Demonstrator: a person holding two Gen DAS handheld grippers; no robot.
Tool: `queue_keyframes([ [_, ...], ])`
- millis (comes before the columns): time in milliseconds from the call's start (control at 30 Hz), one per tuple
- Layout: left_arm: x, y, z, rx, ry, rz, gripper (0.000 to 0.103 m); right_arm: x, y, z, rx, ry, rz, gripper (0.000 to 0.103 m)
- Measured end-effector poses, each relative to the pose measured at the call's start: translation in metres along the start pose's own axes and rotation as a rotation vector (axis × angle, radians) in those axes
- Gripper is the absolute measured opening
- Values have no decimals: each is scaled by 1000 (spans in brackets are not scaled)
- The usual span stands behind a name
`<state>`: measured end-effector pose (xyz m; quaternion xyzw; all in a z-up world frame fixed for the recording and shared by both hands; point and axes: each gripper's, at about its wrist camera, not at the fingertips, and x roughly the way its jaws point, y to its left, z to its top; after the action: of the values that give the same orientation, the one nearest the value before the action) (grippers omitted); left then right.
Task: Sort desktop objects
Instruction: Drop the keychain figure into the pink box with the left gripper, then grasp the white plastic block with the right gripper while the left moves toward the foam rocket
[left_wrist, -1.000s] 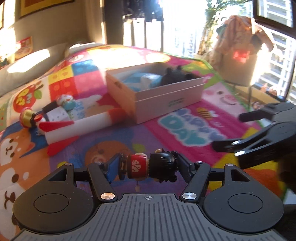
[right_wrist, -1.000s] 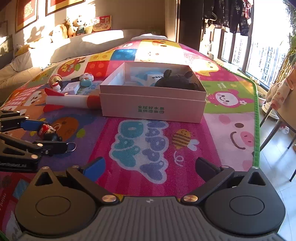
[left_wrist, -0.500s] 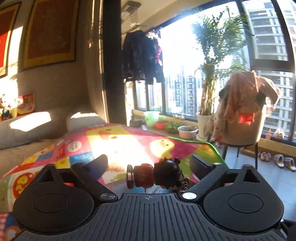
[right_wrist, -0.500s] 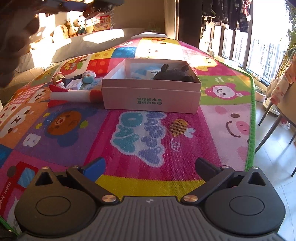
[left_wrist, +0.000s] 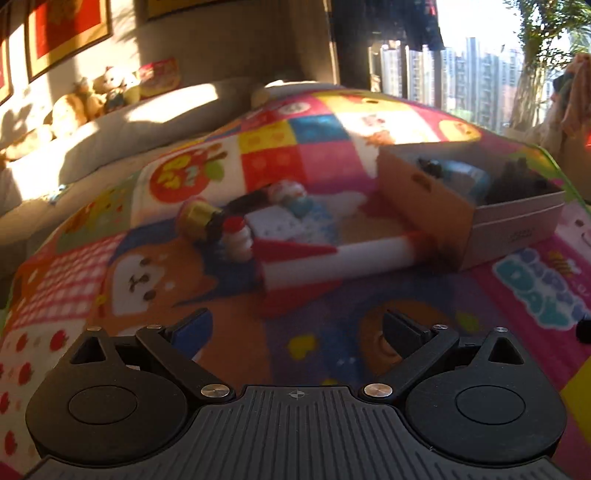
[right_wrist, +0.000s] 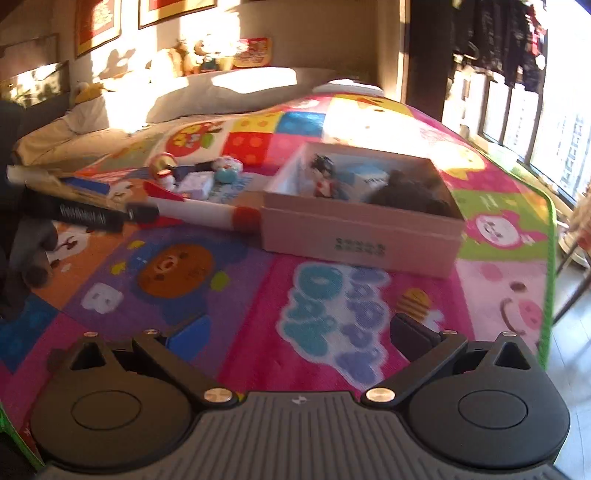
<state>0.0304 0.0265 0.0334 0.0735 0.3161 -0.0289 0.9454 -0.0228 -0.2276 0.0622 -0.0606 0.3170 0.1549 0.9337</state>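
Currently: both grippers stood open and empty over the play mat (right_wrist: 229, 280).
Small figurine (right_wrist: 325, 177) lay inside the pink box (right_wrist: 354, 236); left gripper (left_wrist: 295, 328) and right gripper (right_wrist: 299, 332) gripped nothing.

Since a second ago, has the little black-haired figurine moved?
Yes. The figurine has gone from the left gripper, now empty, into the pink box, at its left end.

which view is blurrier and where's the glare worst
Left wrist view is blurrier: the white foam rocket with red fins and pink cardboard box smear; right wrist view is sharper, box lettering still unreadable; strongest glare hits the grey sofa cushions and the colourful cartoon play mat behind the box.
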Motion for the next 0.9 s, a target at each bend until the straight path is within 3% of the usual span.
queue_keyframes([
  [133, -1, 21, -16, -70, 21, 9, 101, 21, 41, 50, -136, -28, 135, 103],
  [233, -3, 25, -22, -89, 13, -7, 102, 47, 72, 79, -235, -43, 162, 99],
  [267, -3, 26, -24, -93, 10, -12, 102, 57, 82, 86, -266, -43, 158, 81],
  [333, -3, 26, -27, -102, 12, -32, 102, 81, 97, 99, -294, 0, 159, 54],
  [367, -4, 26, -27, -105, 3, -39, 102, 93, 102, 105, -289, 12, 154, 48],
  [467, -7, 28, -29, -118, -18, -58, 103, 124, 106, 116, -274, -23, 62, 48],
  [533, -8, 30, -29, -132, -25, -68, 103, 147, 100, 124, -233, -1, 25, 48],
  [667, -7, 30, -28, -137, -20, -68, 103, 175, 88, 126, -158, 121, 72, 48],
  [733, -7, 27, -28, -131, -13, -78, 103, 171, 86, 123, -136, 139, 91, 48],
  [800, -6, 26, -27, -148, 3, -122, 103, 164, 80, 122, -73, 208, 180, 48],
  [833, -5, 24, -27, -156, 12, -146, 103, 159, 76, 121, -19, 256, 264, 48],
  [900, -4, 17, -25, -145, 14, -176, 103, 144, 71, 118, 29, 285, 375, 48],
])
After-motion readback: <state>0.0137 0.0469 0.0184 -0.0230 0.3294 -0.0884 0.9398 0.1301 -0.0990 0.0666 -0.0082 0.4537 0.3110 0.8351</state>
